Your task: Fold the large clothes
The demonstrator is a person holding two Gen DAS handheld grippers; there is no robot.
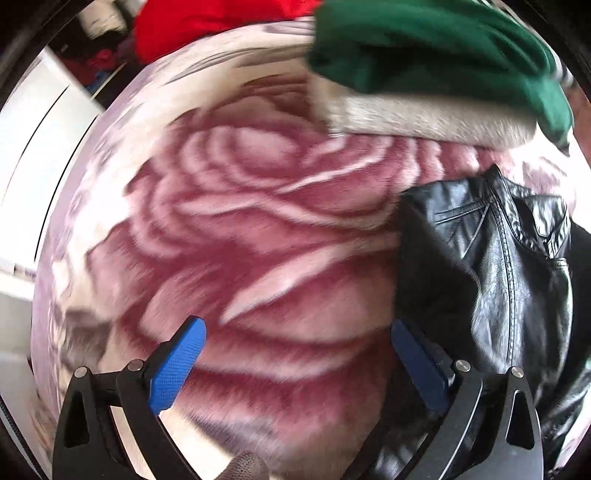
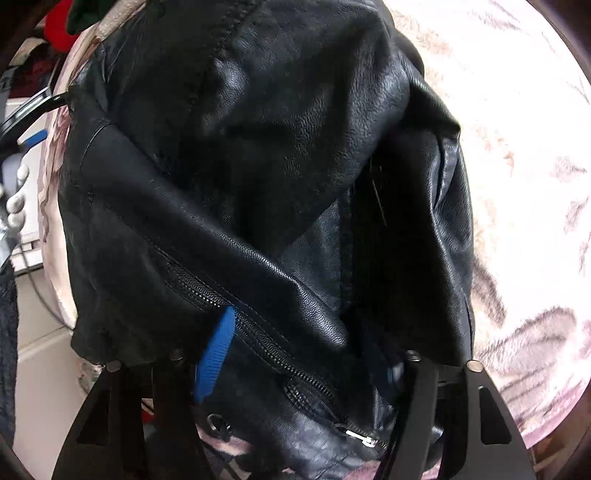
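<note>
A black leather jacket point(image 1: 491, 258) lies bunched on a pink rose-patterned blanket point(image 1: 258, 229), at the right of the left wrist view. My left gripper point(image 1: 295, 332) is open and empty, hovering over the blanket just left of the jacket. In the right wrist view the jacket point(image 2: 280, 155) fills the frame, with a zipper point(image 2: 258, 332) running across it. My right gripper point(image 2: 306, 354) is pushed into the jacket's folds. One blue pad point(image 2: 216, 354) shows, the other finger is buried in leather, and the jaws stand apart.
A folded green garment point(image 1: 436, 48) rests on a beige one point(image 1: 424, 118) at the blanket's far side. A red garment point(image 1: 207, 22) lies behind them. The bed edge and white furniture point(image 1: 44, 122) are to the left.
</note>
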